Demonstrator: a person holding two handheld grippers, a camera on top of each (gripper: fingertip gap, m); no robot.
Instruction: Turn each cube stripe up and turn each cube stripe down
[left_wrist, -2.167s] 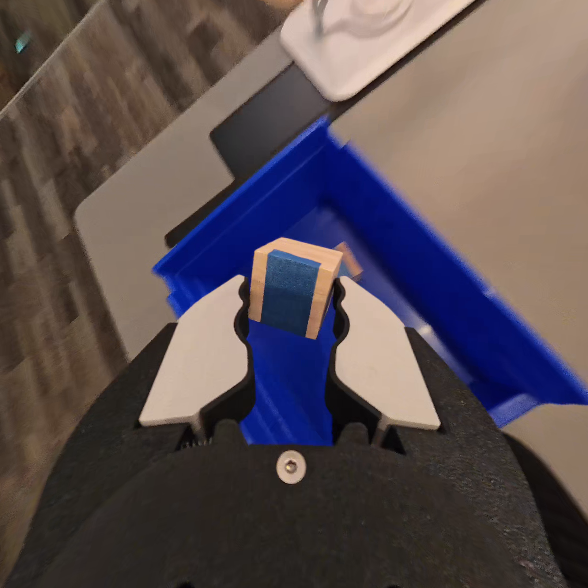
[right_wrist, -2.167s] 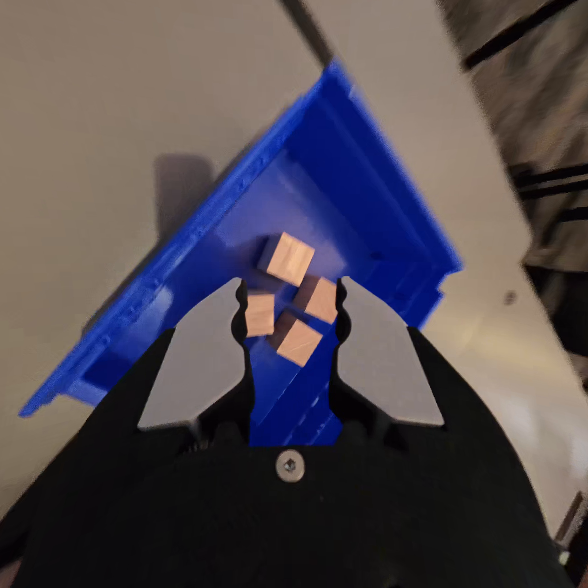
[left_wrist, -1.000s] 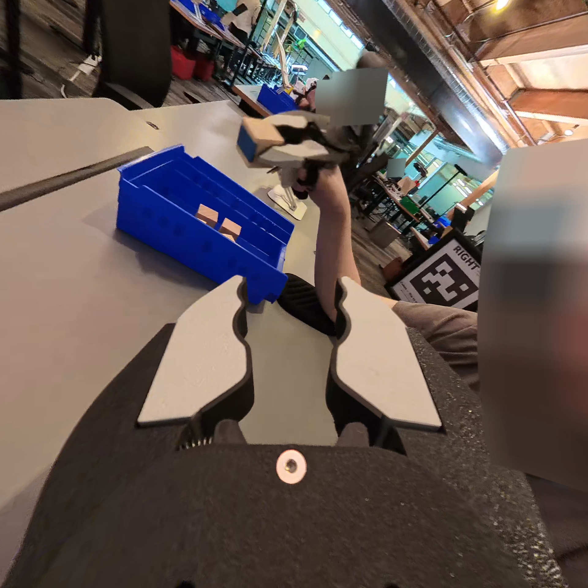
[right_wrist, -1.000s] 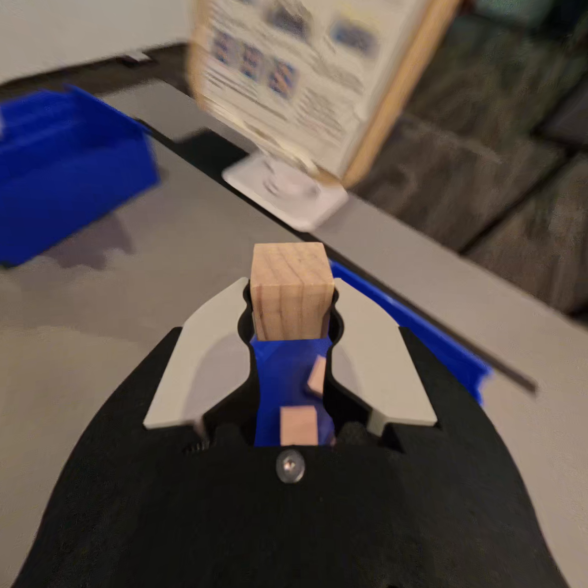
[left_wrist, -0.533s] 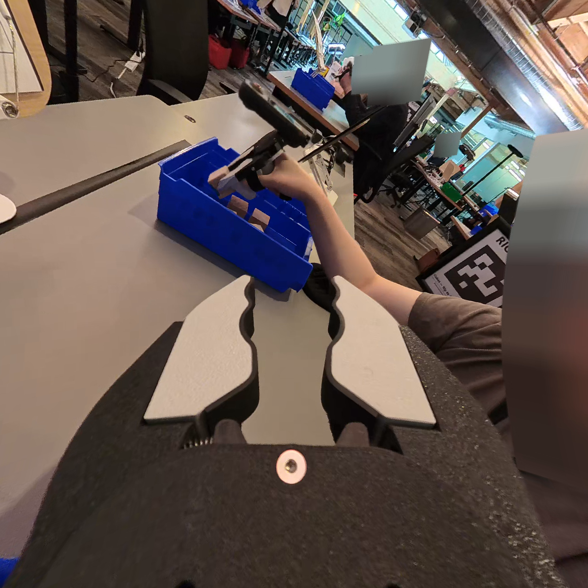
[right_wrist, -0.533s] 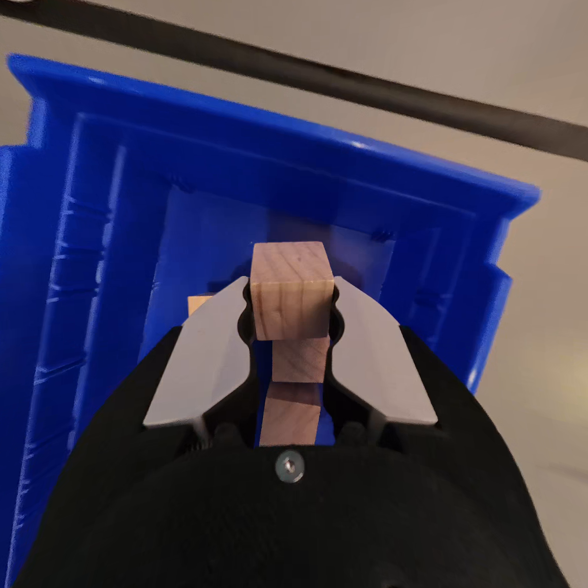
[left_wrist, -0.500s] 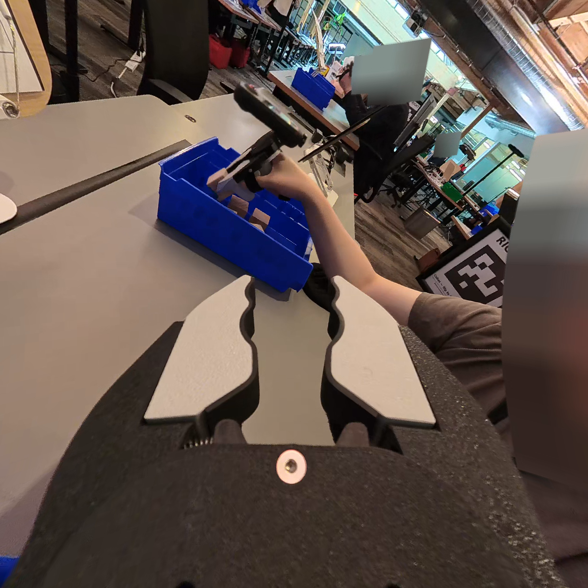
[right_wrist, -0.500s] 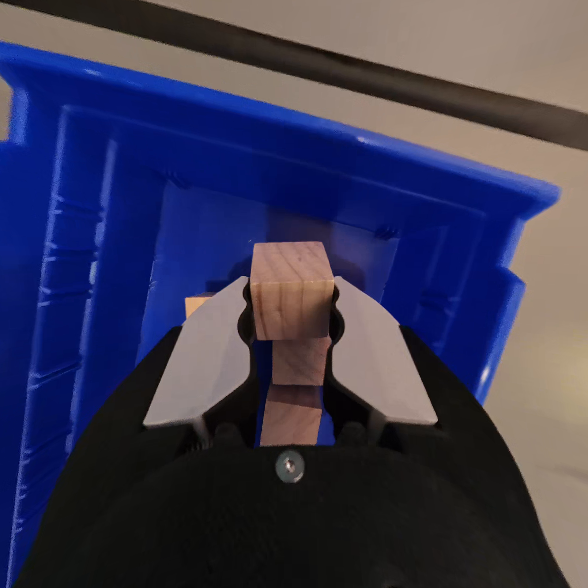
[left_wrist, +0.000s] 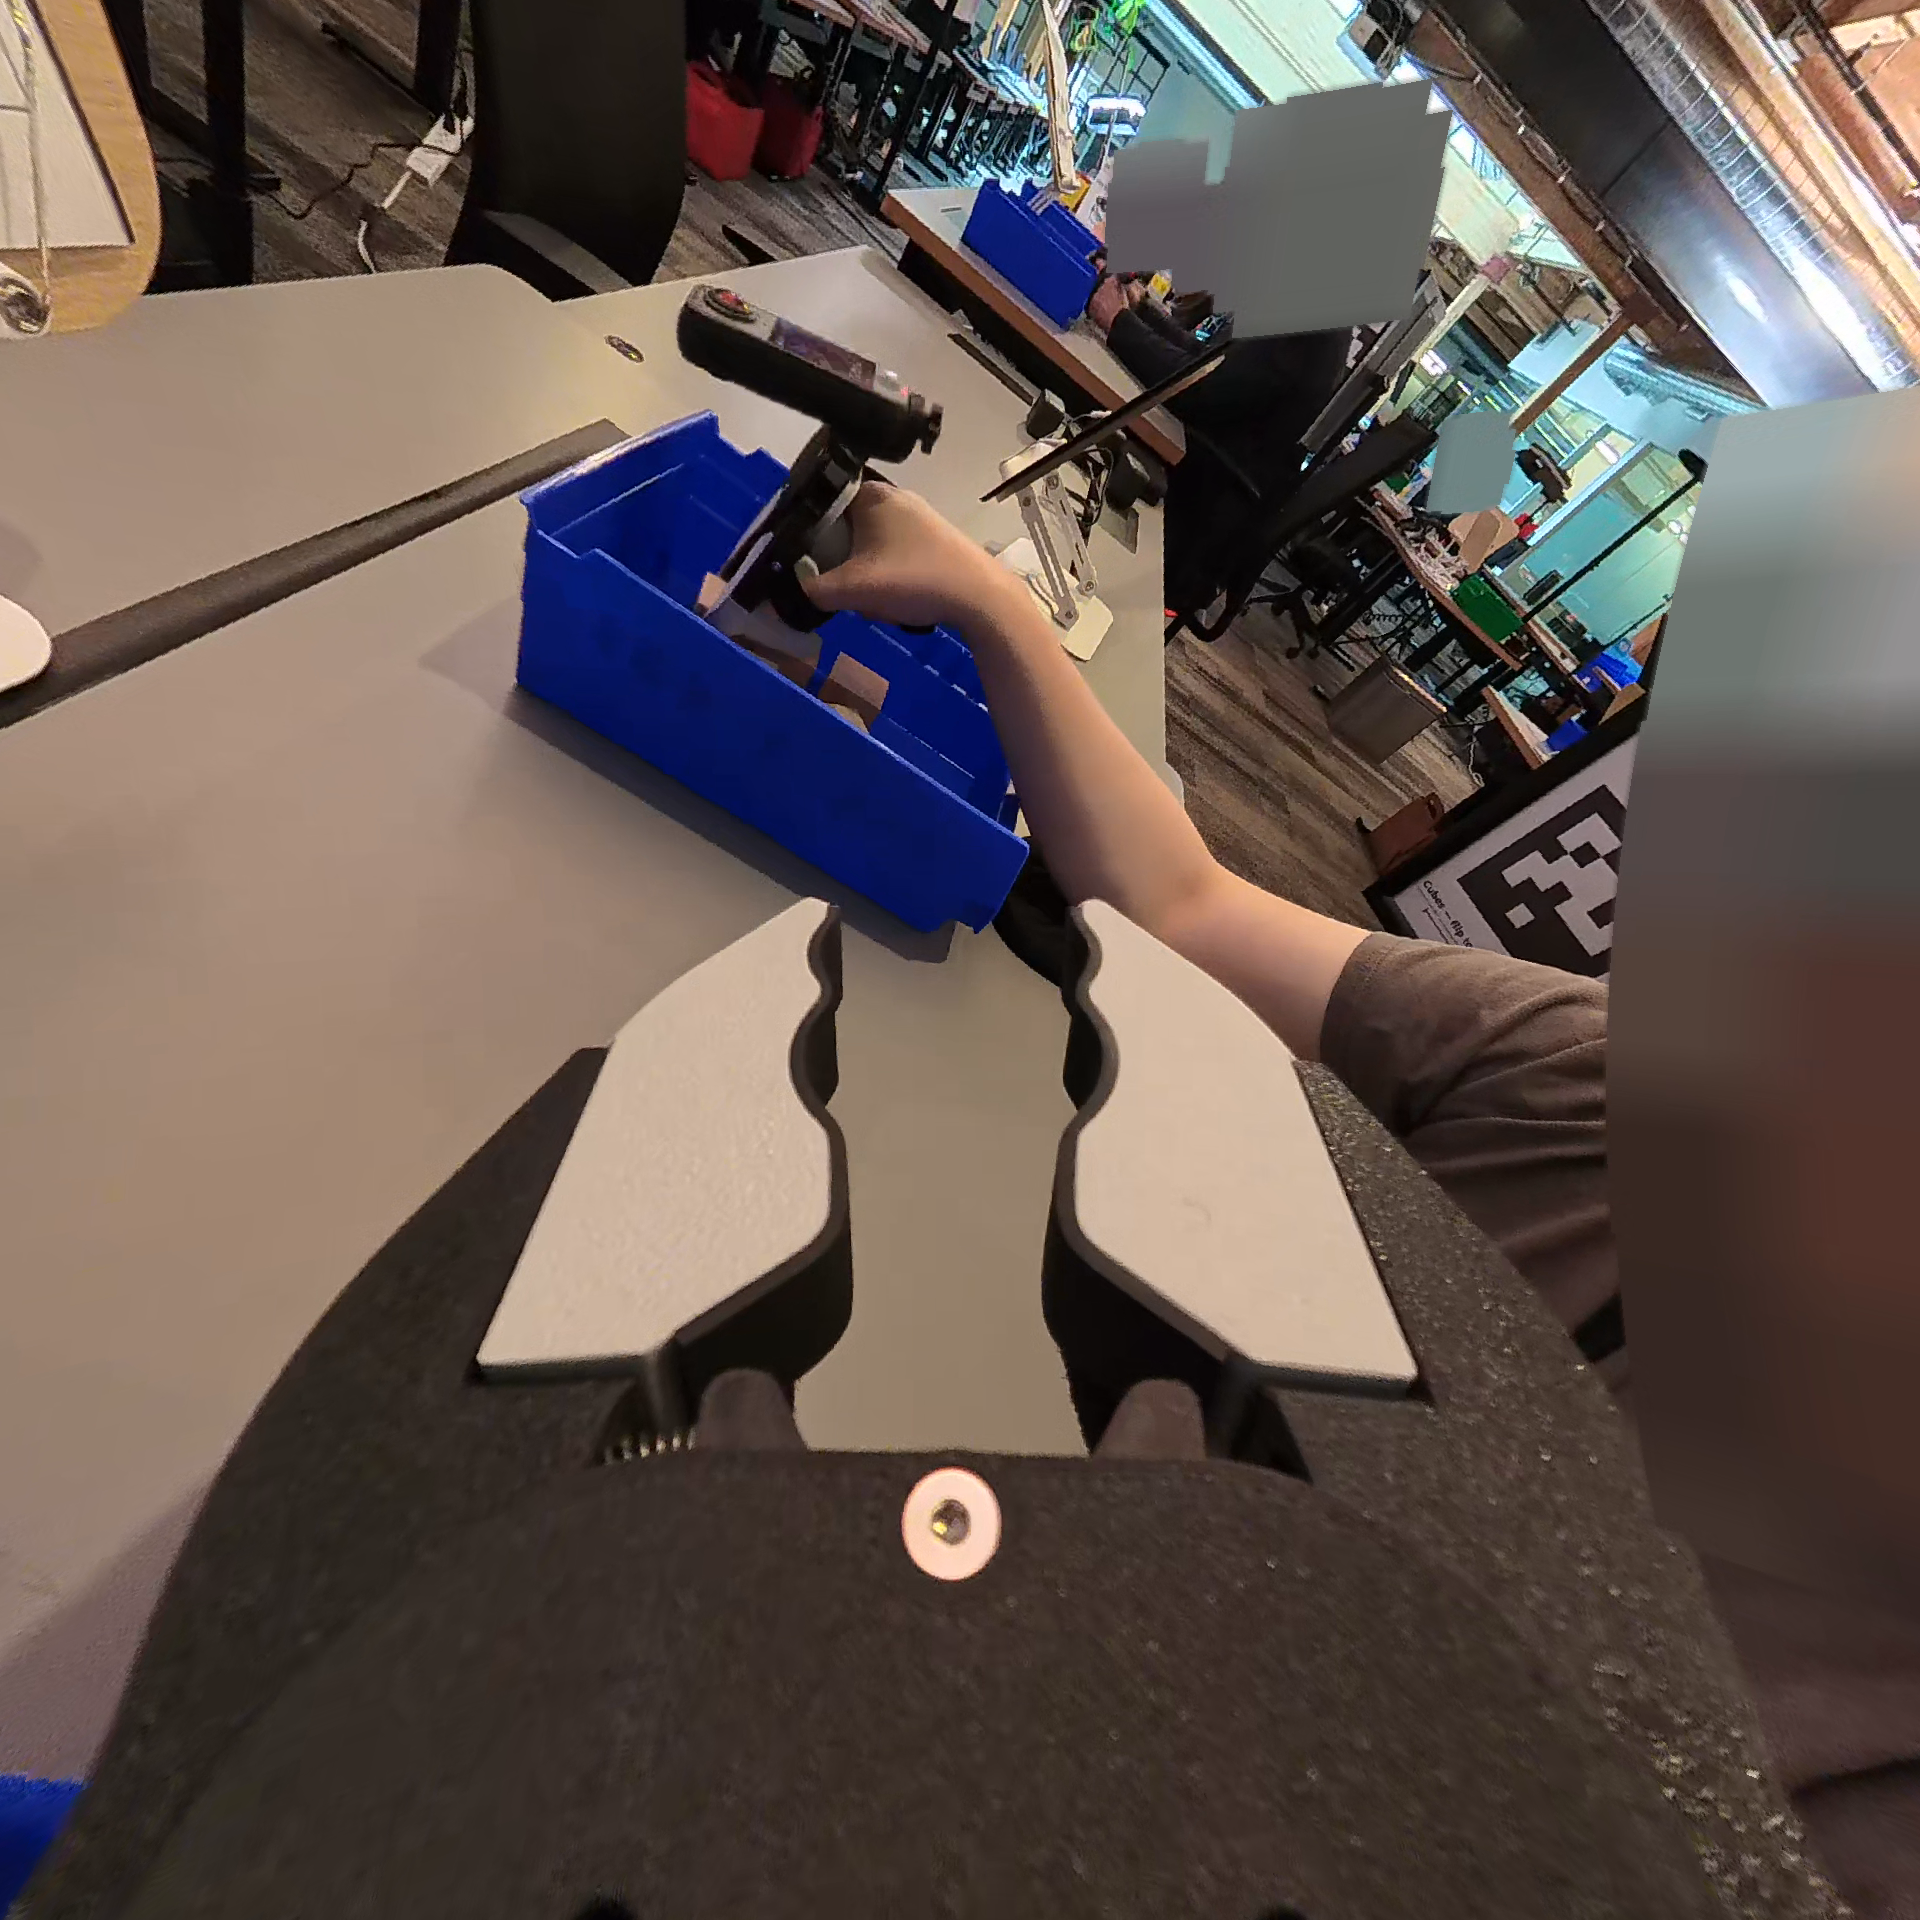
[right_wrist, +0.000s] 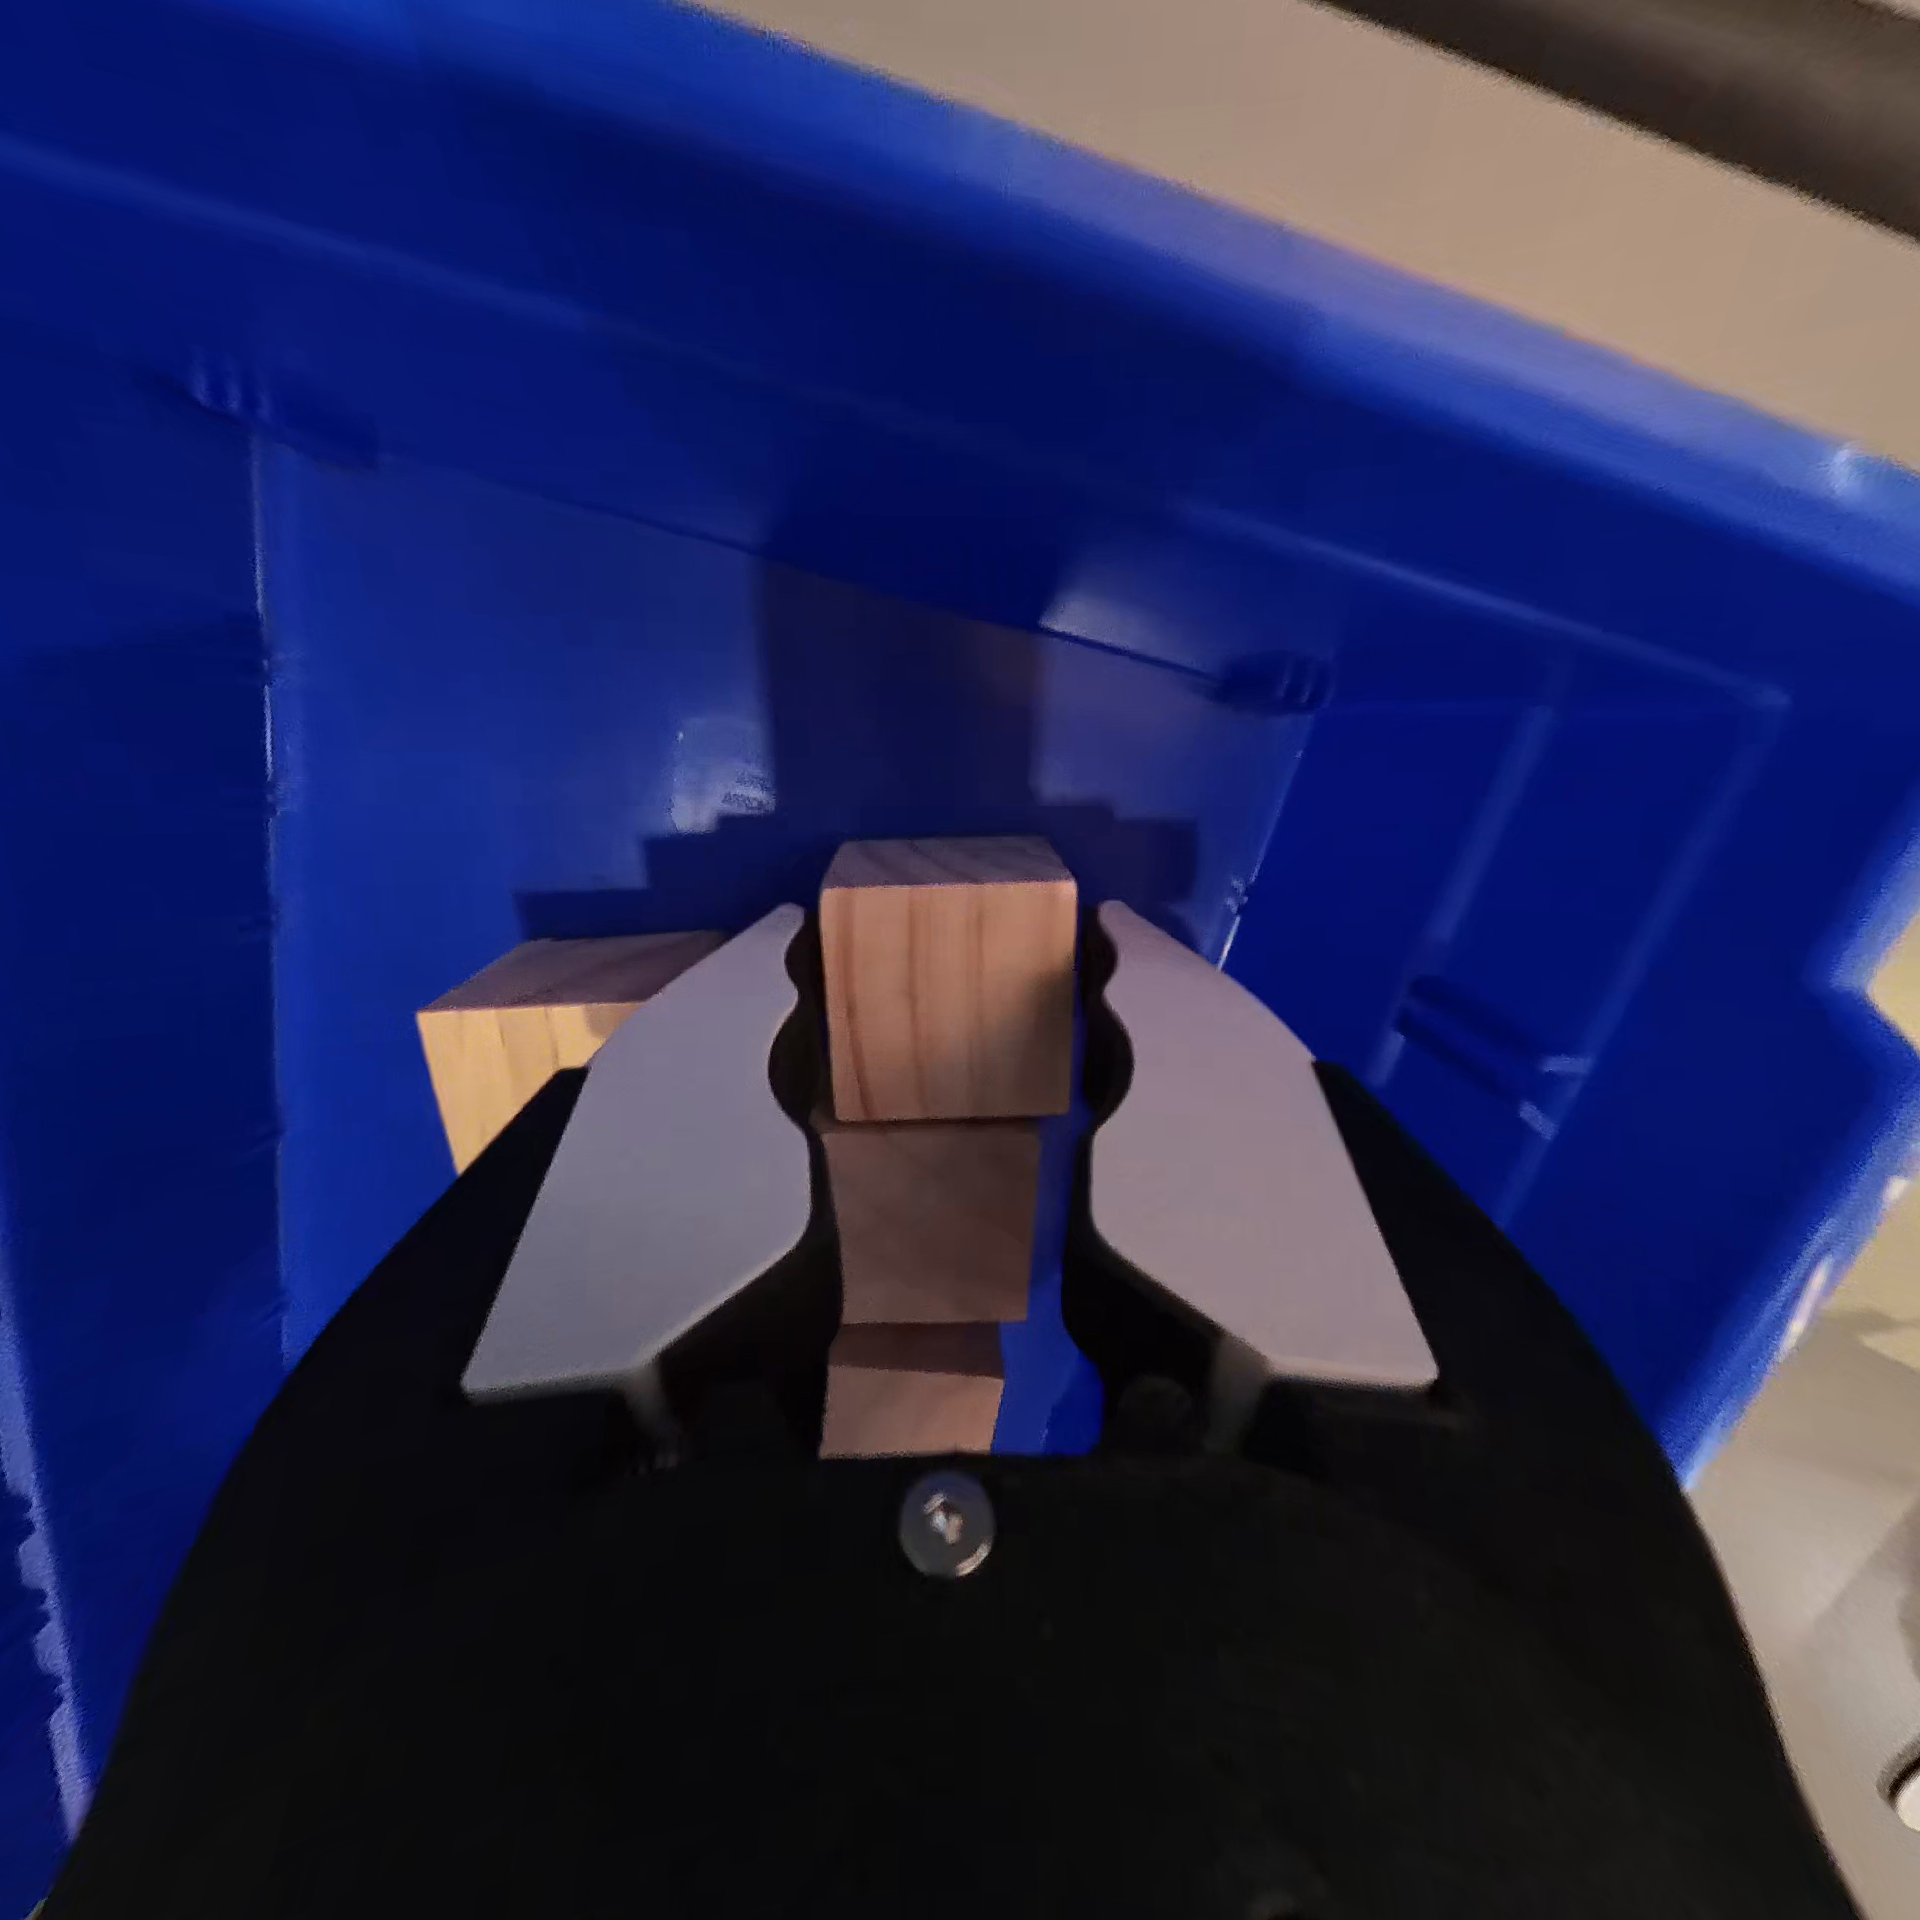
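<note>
My right gripper (right_wrist: 948, 935) is shut on a wooden cube (right_wrist: 948, 982) and holds it low inside the blue bin (right_wrist: 727, 364). No stripe shows on the faces I see. Another wooden cube (right_wrist: 520, 1039) sits to its left on the bin floor, and more cubes (right_wrist: 930, 1236) lie under the jaws. In the left wrist view the right gripper (left_wrist: 774, 561), held by a hand, reaches down into the blue bin (left_wrist: 727, 717), where cubes (left_wrist: 857, 681) show. My left gripper (left_wrist: 948, 935) is open and empty above the grey table (left_wrist: 260, 935), just short of the bin's near corner.
A black seam (left_wrist: 291, 561) runs across the table behind the bin. A person's bare arm (left_wrist: 1091, 790) crosses from the right to the bin. A sign with a black and white square code (left_wrist: 1538, 894) stands at the right. A white stand base (left_wrist: 1081, 623) sits past the bin.
My right gripper swung from high in the air down into the blue bin with the cube and sank lower toward the floor. My left gripper stayed open, shifting only slightly.
</note>
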